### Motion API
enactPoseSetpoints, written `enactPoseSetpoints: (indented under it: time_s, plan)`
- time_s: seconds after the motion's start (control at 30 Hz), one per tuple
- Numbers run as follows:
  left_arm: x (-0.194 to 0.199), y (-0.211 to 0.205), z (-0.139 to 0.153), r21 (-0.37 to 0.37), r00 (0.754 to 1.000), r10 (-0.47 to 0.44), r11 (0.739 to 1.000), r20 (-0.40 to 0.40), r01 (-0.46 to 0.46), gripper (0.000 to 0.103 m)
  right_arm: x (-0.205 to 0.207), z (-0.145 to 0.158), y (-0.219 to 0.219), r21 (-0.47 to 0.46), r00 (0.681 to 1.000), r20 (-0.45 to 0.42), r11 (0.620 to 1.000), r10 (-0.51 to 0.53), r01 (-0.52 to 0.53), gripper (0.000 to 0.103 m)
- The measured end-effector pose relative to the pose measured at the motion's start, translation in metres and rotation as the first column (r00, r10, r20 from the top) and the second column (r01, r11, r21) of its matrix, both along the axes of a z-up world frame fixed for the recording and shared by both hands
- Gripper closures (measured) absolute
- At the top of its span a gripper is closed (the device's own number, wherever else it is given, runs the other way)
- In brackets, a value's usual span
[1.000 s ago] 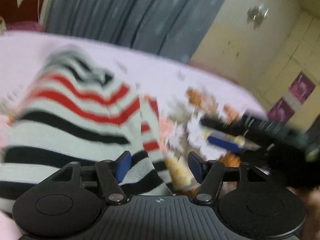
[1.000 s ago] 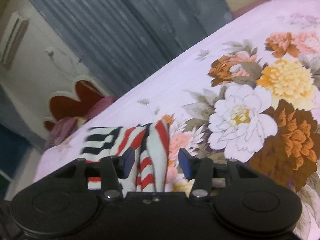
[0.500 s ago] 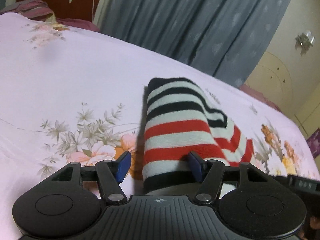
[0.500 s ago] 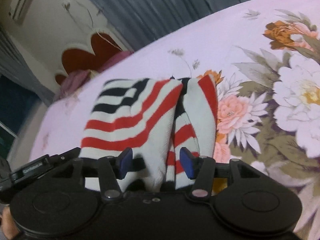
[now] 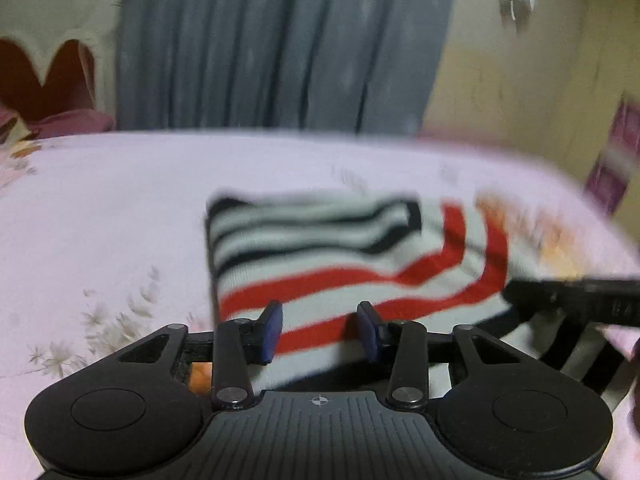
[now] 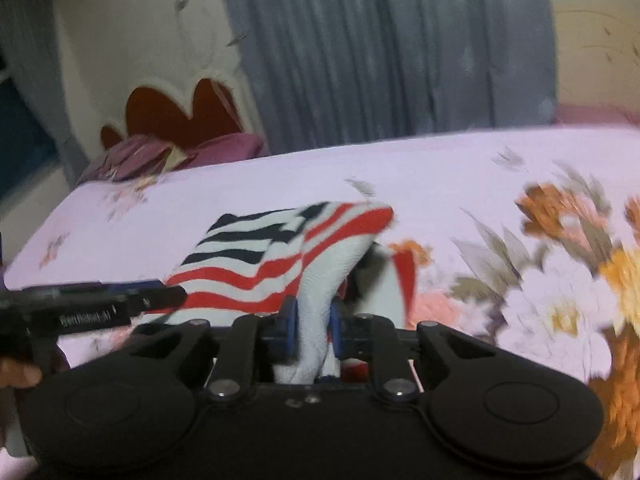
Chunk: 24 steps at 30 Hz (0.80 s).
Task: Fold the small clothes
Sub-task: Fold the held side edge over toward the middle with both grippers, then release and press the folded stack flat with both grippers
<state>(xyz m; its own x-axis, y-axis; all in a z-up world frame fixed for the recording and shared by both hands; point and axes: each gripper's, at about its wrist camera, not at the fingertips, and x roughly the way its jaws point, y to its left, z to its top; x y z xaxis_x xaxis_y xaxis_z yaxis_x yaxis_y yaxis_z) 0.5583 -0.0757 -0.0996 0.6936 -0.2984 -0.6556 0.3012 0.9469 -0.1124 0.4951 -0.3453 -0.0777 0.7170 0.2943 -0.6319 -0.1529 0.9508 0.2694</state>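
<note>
A small knitted garment, white with black and red stripes, lies on the pink floral bedsheet. My left gripper is at its near edge. Its jaws are closing, the striped cloth lies between the blue pads, and I see no clear squeeze on it. My right gripper is at the garment's right side. Its jaws are closing and the pads pinch a raised white fold of it. In each wrist view the other gripper's black fingers reach in from the side.
A grey curtain hangs behind the bed. At the far left stand a red headboard with a cream rim and purple pillows. Large printed flowers cover the sheet on the right. Part of a hand shows at the left edge.
Both grippers swung around to the garment's near edge. The right jaws closed onto a fold of it, and the left jaws narrowed with the cloth between them.
</note>
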Motion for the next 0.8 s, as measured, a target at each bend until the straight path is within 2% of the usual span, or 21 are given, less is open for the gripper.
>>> enactPoseSetpoints:
  time_s: [0.07,0.13,0.17,0.23,0.3,0.33,0.4,0.5,0.53,0.57,0.6,0.7,0.77,0.8]
  plan:
    - [0.002,-0.014,-0.007,0.068,1.000,-0.027,0.997,0.012,0.026,0.062,0.012,-0.035,-0.005,-0.024,0.992,-0.123,1.000,-0.016,0.014,0.086]
    - [0.001,-0.017,-0.003,0.107,0.999,-0.049,0.993,0.014,0.048,0.062,0.012,-0.040,-0.014,0.034,0.992,-0.127,0.999,-0.025,0.030,0.085]
    - [0.002,-0.015,-0.002,0.103,0.998,-0.059,0.993,0.010,0.058,0.062,0.013,-0.036,-0.015,0.037,0.991,-0.134,0.999,-0.020,0.025,0.081]
    - [0.005,-0.008,0.003,0.094,0.996,-0.085,0.992,-0.010,0.086,0.062,0.014,-0.030,-0.017,0.022,0.991,-0.131,1.000,-0.008,0.011,0.074]
    - [0.011,-0.008,0.013,0.064,0.996,-0.092,0.994,0.019,0.090,0.062,0.014,-0.019,-0.021,0.014,0.997,-0.062,0.999,-0.050,0.051,0.072]
    - [0.016,-0.007,0.019,0.038,0.995,-0.090,0.995,0.051,0.088,0.062,0.019,-0.015,-0.026,0.028,0.997,-0.038,0.997,-0.073,0.074,0.072]
    - [0.034,-0.010,0.021,0.028,0.995,-0.082,0.996,0.050,0.081,0.062,0.040,-0.008,-0.028,0.034,0.996,-0.034,0.995,-0.088,0.089,0.077]
    - [0.065,-0.022,0.011,0.024,0.996,-0.082,0.996,0.019,0.081,0.062,0.071,-0.006,-0.008,-0.016,1.000,-0.023,1.000,-0.015,0.015,0.083]
    - [0.074,-0.026,0.004,0.008,0.996,-0.088,0.996,-0.007,0.088,0.062,0.080,-0.011,0.003,-0.071,0.999,-0.039,0.997,0.019,-0.022,0.086]
    - [0.082,-0.032,-0.009,0.015,0.993,-0.102,0.995,-0.054,0.103,0.062,0.092,-0.023,0.014,-0.174,0.994,-0.101,0.983,0.038,-0.055,0.088]
    - [0.087,-0.038,-0.018,0.033,0.990,-0.113,0.993,-0.081,0.116,0.060,0.100,-0.038,0.016,-0.252,0.988,-0.154,0.966,0.010,-0.049,0.091]
    - [0.086,-0.042,-0.018,0.043,0.991,-0.112,0.992,-0.075,0.115,0.059,0.104,-0.041,0.003,-0.203,0.985,-0.171,0.979,-0.033,-0.003,0.092]
    - [0.075,-0.039,-0.013,0.044,0.992,-0.115,0.992,-0.055,0.117,0.059,0.100,-0.036,0.008,-0.251,0.987,-0.160,0.968,-0.011,-0.030,0.092]
    - [0.064,-0.035,-0.007,0.028,0.990,-0.137,0.990,-0.038,0.138,0.059,0.094,-0.030,0.008,-0.240,0.989,-0.147,0.971,-0.015,-0.021,0.086]
